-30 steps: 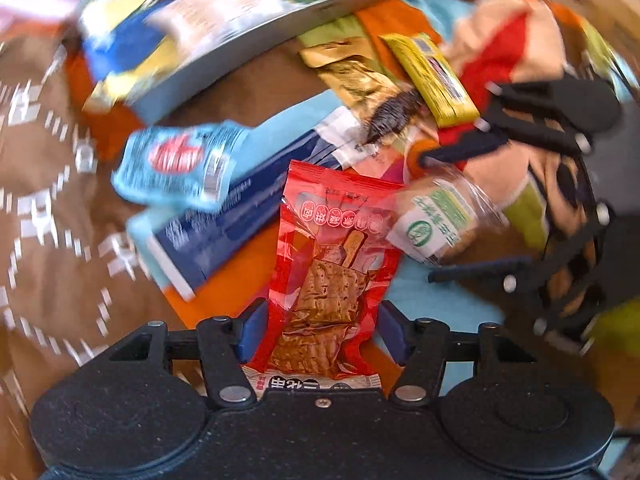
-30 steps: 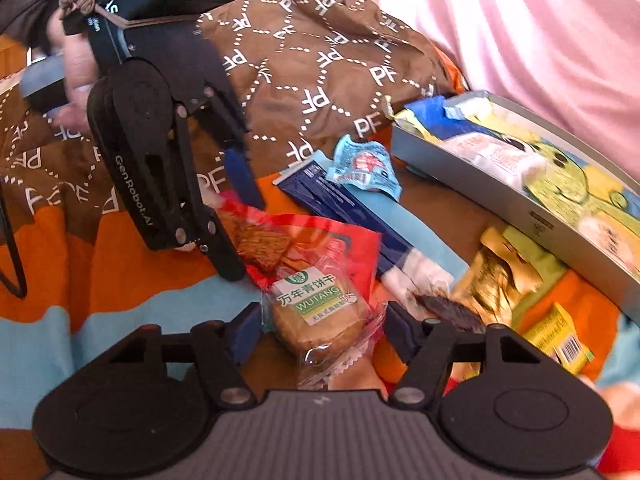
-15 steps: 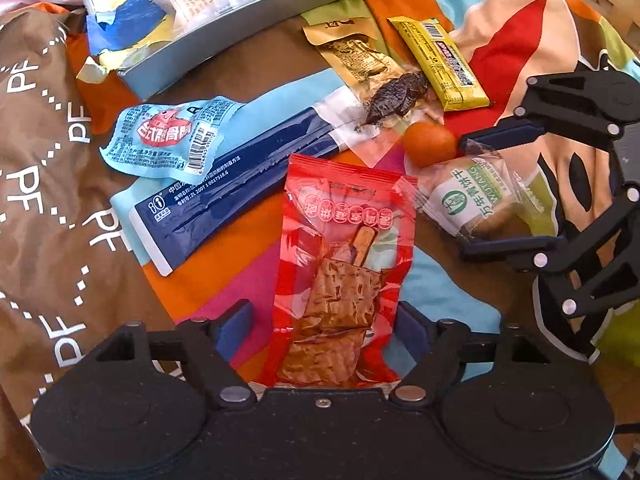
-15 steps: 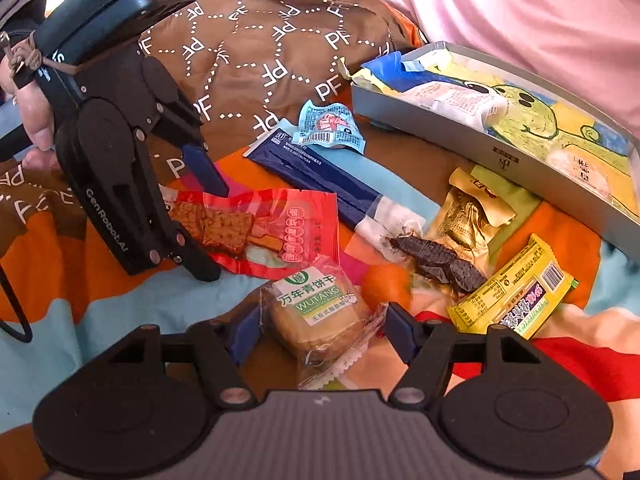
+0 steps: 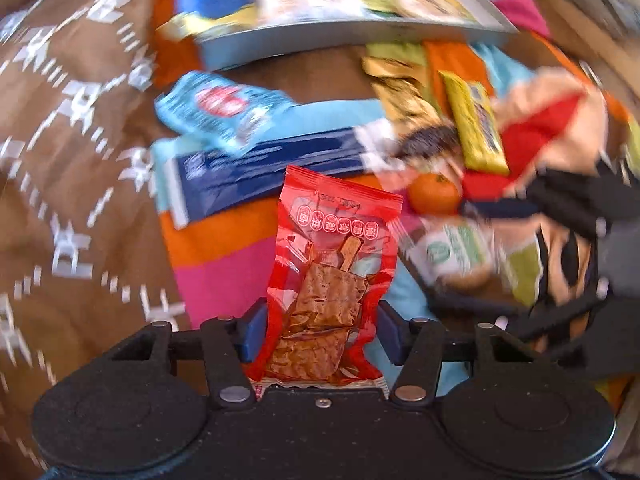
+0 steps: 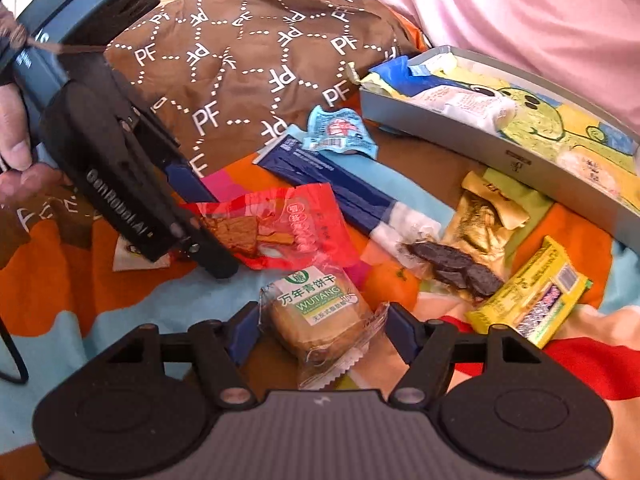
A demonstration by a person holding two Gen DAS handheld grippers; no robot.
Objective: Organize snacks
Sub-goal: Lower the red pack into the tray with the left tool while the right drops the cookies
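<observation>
Pickup is the step in hand: the left tool (image 5: pixel 318 334) clamps the red snack packet (image 5: pixel 334 280), the right tool (image 6: pixel 318 330) grips the biscuit pack (image 6: pixel 320 316), both low over the bedspread (image 6: pixel 100 320). Next, I judge, each needs carrying to the grey tray (image 6: pixel 480 136) and releasing among the snacks there.

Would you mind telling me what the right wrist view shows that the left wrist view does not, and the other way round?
Only the right wrist view shows the hand holding the left tool, a pink cloth, and the biscuit label sharply.

Only the left wrist view shows the red packet head-on, pinched between the left tool's blue pads.

Both show the red packet, the biscuit packet, the orange, the yellow bar, the long blue packet and the grey box.
</observation>
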